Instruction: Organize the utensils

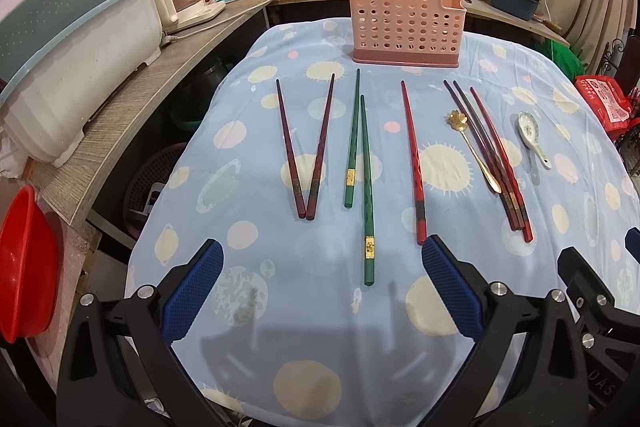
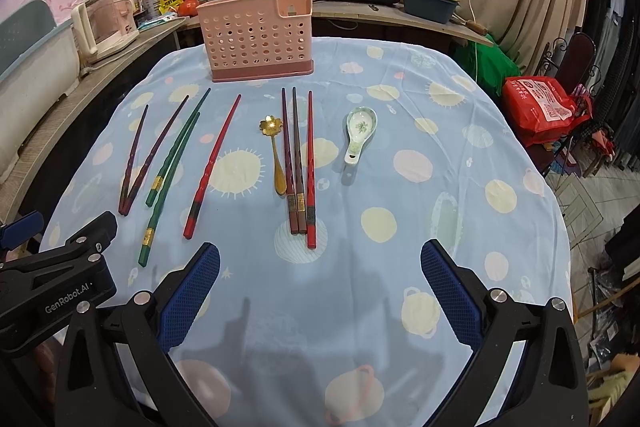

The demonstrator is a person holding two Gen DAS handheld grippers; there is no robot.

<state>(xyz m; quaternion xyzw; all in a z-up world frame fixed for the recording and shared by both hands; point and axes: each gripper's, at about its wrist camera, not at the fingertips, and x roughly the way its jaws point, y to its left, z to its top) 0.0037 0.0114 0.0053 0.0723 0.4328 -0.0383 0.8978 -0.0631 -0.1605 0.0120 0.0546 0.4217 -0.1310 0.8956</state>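
Chopsticks (image 1: 368, 187) and two spoons (image 2: 360, 133) lie in a loose row mid-table, pink holder (image 1: 404, 23) at the far edge waiting for them. Left tool (image 1: 320, 291) and right tool (image 2: 320, 291) both hang spread wide, empty, near side, probably picking a first target.

My desk (image 2: 500, 131) wears a blue spotted cloth; pink holder (image 2: 258, 35) far; chopsticks (image 2: 298, 159), gold spoon (image 2: 276, 155), ceramic spoon (image 2: 358, 135) nearer.

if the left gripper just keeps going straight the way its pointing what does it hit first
Probably the nearer green chopstick: its butt end lies on the tablecloth between the open fingers of the left gripper, just ahead. Height above the cloth is unclear, so it might pass over it toward the pink utensil holder.
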